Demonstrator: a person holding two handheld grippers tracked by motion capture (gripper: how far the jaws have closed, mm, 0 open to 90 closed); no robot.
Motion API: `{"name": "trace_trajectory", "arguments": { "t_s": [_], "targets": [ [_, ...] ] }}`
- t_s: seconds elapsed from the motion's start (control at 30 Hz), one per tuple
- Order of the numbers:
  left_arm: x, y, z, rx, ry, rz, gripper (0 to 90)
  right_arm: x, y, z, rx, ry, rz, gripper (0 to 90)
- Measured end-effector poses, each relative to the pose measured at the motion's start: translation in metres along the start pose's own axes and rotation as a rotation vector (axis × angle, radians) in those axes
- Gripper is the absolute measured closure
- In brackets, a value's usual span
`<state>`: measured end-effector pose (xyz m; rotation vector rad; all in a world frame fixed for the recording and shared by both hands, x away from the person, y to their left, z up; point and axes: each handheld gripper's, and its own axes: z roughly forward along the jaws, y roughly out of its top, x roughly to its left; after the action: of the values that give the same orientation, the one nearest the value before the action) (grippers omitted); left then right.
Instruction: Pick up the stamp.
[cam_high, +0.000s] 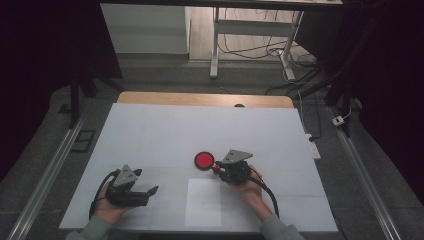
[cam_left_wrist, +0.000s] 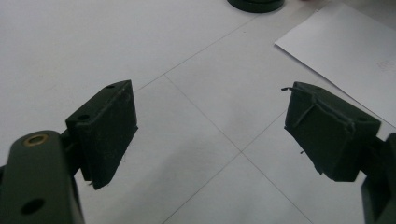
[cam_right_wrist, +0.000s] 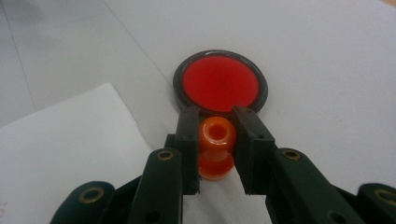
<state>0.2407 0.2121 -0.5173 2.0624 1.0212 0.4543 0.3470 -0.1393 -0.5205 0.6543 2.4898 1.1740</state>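
Two sets of fingers: my right gripper (cam_right_wrist: 215, 135) clamped on orange spool-shaped piece (cam_right_wrist: 216, 140), just beside red disc (cam_right_wrist: 219, 83) on counter (cam_high: 150, 135). Left gripper (cam_left_wrist: 210, 135) fingers apart, idle. Keep squeeze steady, lift straight, avoid nudging disc.

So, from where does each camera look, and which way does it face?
High view: above the person's side, facing forward and down on the table; both hands, left gripper and right gripper show.
Left gripper view: on the left gripper, looking along its open jaws at the table and paper.
Right gripper view: on the right gripper, jaws shut on an orange piece, facing the red disc.
All three share the paper and the disc.
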Motion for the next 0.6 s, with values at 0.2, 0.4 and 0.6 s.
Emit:
{"name": "trace_trajectory", "arguments": {
  "t_s": [0.2, 0.4, 0.6],
  "targets": [
    [0.0002, -0.0002, -0.0001, 0.0, 0.001, -0.002, 16.8, 0.0004, 0.0014, -0.0033, -0.023, 0.009, 0.009, 72.2],
    [0.0005, -0.0003, 0.0001, 0.001, 0.002, -0.003, 16.8, 0.0006, 0.003, -0.0069, -0.043, 0.012, 0.014, 72.2],
    [0.0008, -0.0004, 0.0005, 0.003, 0.001, -0.003, 16.8, -0.0001, 0.0038, -0.01, -0.051, 0.011, 0.016, 72.2]
  ]
}}
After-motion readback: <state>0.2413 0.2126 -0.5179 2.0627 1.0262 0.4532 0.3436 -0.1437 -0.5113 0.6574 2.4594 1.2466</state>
